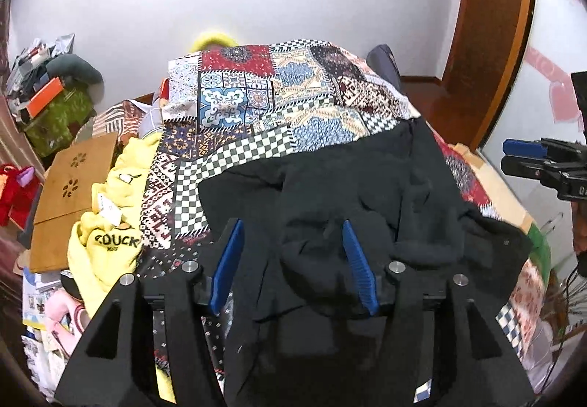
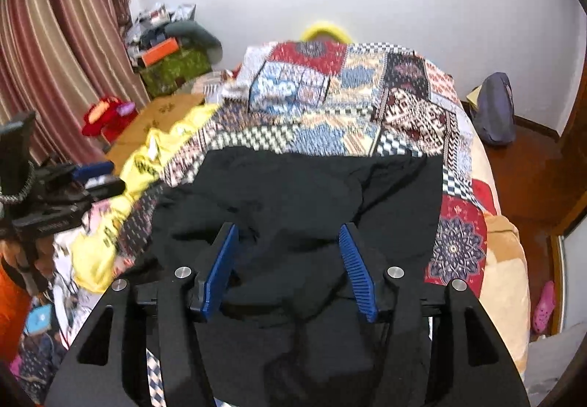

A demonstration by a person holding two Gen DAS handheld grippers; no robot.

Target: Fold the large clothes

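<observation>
A large black garment (image 1: 367,194) lies crumpled on the patchwork bedspread (image 1: 256,95); it also shows in the right wrist view (image 2: 312,194). My left gripper (image 1: 291,227) is open above its near part, blue pads (image 1: 229,260) spread wide, nothing between them. My right gripper (image 2: 288,232) is open too, hovering over the near middle of the garment with blue pads (image 2: 354,267) apart. The right gripper shows at the right edge of the left wrist view (image 1: 528,157). The left gripper shows at the left edge of the right wrist view (image 2: 95,175).
A yellow garment (image 1: 110,223) lies left of the black one, also in the right view (image 2: 146,157). A wooden board (image 1: 77,183) and clutter sit at the bed's left. A blue bag (image 2: 493,109) stands on the floor at the right. A curtain (image 2: 55,40) hangs left.
</observation>
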